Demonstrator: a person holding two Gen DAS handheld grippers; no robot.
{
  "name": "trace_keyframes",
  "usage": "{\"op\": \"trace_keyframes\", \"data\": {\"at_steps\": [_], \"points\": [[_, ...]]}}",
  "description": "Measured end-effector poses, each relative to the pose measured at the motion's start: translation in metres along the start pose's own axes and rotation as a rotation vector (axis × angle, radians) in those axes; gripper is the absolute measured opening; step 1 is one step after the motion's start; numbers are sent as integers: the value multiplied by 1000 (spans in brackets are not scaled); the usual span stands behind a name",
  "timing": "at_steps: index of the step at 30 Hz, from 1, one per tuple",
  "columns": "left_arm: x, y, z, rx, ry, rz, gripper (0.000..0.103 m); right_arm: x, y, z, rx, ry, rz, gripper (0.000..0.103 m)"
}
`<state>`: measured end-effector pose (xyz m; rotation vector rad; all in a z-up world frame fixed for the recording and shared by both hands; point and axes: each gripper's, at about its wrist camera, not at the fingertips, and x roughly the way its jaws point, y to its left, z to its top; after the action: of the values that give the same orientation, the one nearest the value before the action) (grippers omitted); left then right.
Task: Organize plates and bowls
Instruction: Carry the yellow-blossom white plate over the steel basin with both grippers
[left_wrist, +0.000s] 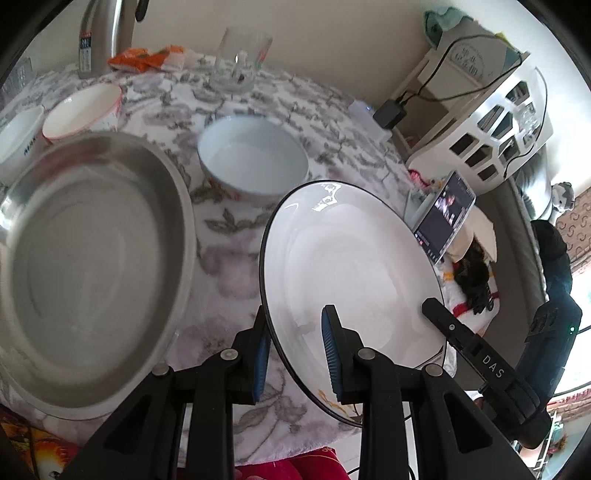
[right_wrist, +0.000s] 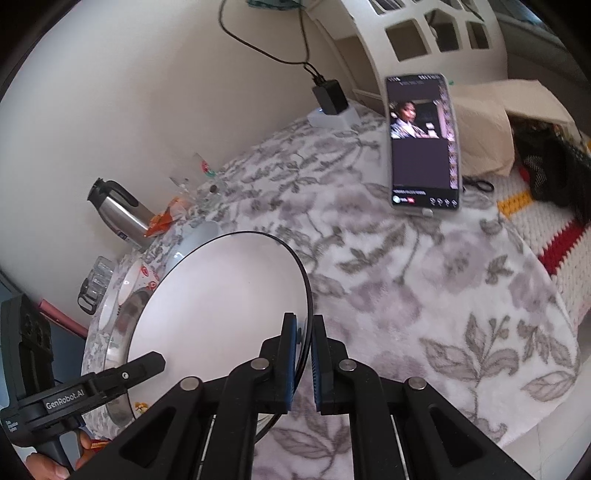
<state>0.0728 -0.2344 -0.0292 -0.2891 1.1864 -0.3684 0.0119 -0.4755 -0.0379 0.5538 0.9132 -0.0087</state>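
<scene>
Above counter's near edge: white plate (left_wrist: 354, 280) tilted, off cloth, gripped by both claws. Left claw (left_wrist: 295, 356) part open, pads straddling plate's rim. Right claw (right_wrist: 303, 363) nearly shut on opposite rim. Steel basin (left_wrist: 92, 273) blurred, cut off at left. Floral cloth (right_wrist: 424, 295) covers counter; phone (right_wrist: 423, 142) propped at far edge.

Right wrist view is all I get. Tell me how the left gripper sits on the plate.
Observer: The left gripper straddles the near rim of the plate, one pad under it, one on the inner face.
Operator: Report what is inside the steel basin.
Observer: The steel basin looks empty.
Operator: Check the white bowl behind the plate.
Observer: The white bowl is empty too, upright on the tablecloth.
</scene>
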Motion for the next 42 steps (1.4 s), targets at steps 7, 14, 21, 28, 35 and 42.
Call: {"op": "trace_keyframes", "data": {"at_steps": [7,14,21,28,35,42], "points": [[-27,14,12,-21,-57,-15,28,-9,31,9,-37,-28,21,8],[-53,41,21,-78,-109,-19,28,-1,67,8,-83,-19,52,9],[-74,78,27,-149,-152,-12,28,14,105,3,-130,13,71,10],[-94,114,29,-215,-192,-14,28,29,145,-3,-188,40,87,11],[-110,154,28,-285,-215,-8,28,45,182,-15,-246,76,97,11],[-118,183,25,-334,-227,7,28,61,208,-24,-283,108,104,12]]}}
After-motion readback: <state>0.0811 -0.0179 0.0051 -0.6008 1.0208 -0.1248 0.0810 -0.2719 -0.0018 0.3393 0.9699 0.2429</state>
